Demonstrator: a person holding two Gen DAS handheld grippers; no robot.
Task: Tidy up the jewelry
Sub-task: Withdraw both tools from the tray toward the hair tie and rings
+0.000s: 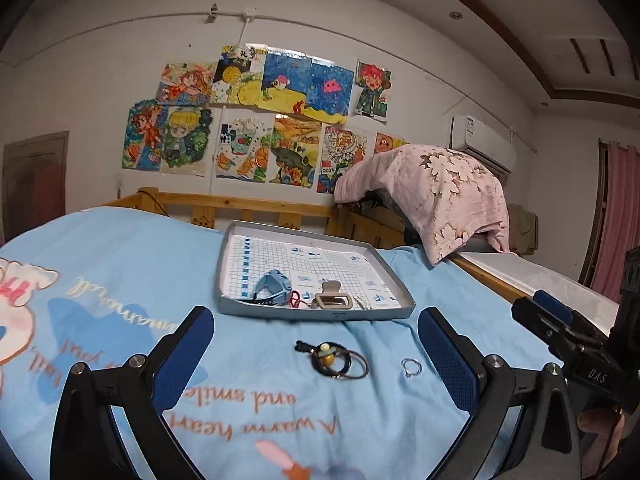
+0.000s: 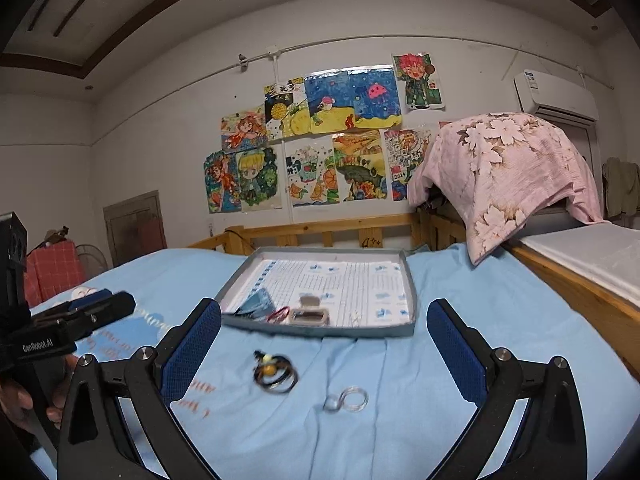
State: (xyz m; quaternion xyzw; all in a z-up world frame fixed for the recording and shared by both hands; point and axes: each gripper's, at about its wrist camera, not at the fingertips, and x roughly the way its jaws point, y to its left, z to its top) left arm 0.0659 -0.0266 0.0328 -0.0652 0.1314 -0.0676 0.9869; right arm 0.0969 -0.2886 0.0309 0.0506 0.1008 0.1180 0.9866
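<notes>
A shallow grey tray [image 1: 384, 314] [image 2: 412, 296] lies on the light blue bed sheet and holds a blue watch [image 1: 272, 286], a red cord [image 1: 296, 298], a beige hair clip [image 1: 334, 300] and a small silver piece [image 1: 364, 303]. In front of it on the sheet lie a dark cord bracelet with beads [image 1: 334, 358] [image 2: 276, 372] and a silver ring [image 1: 411, 367] [image 2: 348, 398]. My left gripper [image 1: 316, 356] is open with the bracelet between its fingers. My right gripper [image 2: 324, 350] is open above bracelet and ring, empty.
A wooden bed rail [image 1: 240, 206] runs behind the tray. A pink floral cloth [image 1: 436, 188] covers something at the back right. A white mattress [image 2: 592, 256] on a wooden frame lies to the right. Children's drawings hang on the wall [image 1: 260, 120].
</notes>
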